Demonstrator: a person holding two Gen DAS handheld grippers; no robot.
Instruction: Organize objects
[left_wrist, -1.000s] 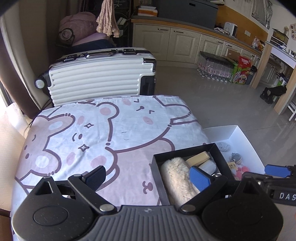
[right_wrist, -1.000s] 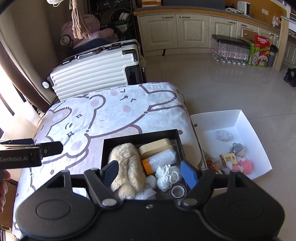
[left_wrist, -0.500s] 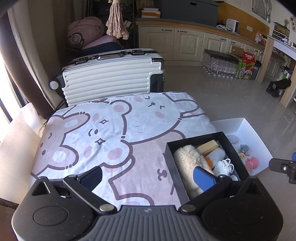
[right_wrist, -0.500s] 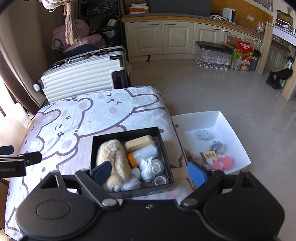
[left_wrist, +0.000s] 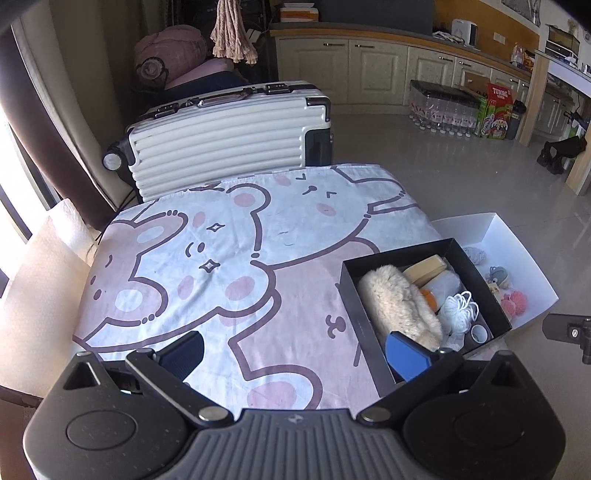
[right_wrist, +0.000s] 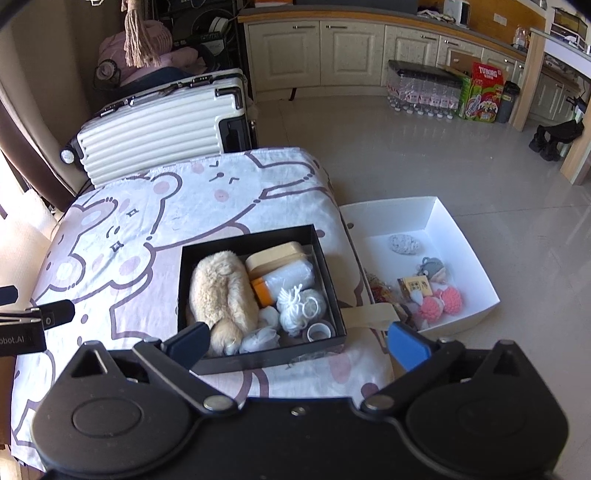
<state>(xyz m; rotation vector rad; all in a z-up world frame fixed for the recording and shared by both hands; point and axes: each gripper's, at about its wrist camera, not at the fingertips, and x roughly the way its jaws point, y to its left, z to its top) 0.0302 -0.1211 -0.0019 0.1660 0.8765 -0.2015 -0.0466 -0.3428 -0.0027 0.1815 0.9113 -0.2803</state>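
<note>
A black box (right_wrist: 186, 266) sits at the right edge of a table covered with a bear-print cloth (right_wrist: 122, 236). It holds a beige fluffy toy (right_wrist: 218, 291), a tan case (right_wrist: 275, 254), a white roll with an orange end (right_wrist: 284, 278), white yarn (right_wrist: 299, 308) and a tape roll (right_wrist: 319, 332). The box also shows in the left wrist view (left_wrist: 354, 317). My right gripper (right_wrist: 297, 345) is open and empty, above the box's near edge. My left gripper (left_wrist: 295, 350) is open and empty, above the cloth left of the box.
A white tray (right_wrist: 458, 236) on the floor right of the table holds pink pompoms (right_wrist: 443, 301), a small yellow box (right_wrist: 415, 286) and grey knitted items. A white suitcase (right_wrist: 159, 122) stands behind the table. Kitchen cabinets and bottle packs line the far wall.
Both grippers have pulled back and risen, so the table, box and tray look smaller and more fully in view. Both stay open and empty.
</note>
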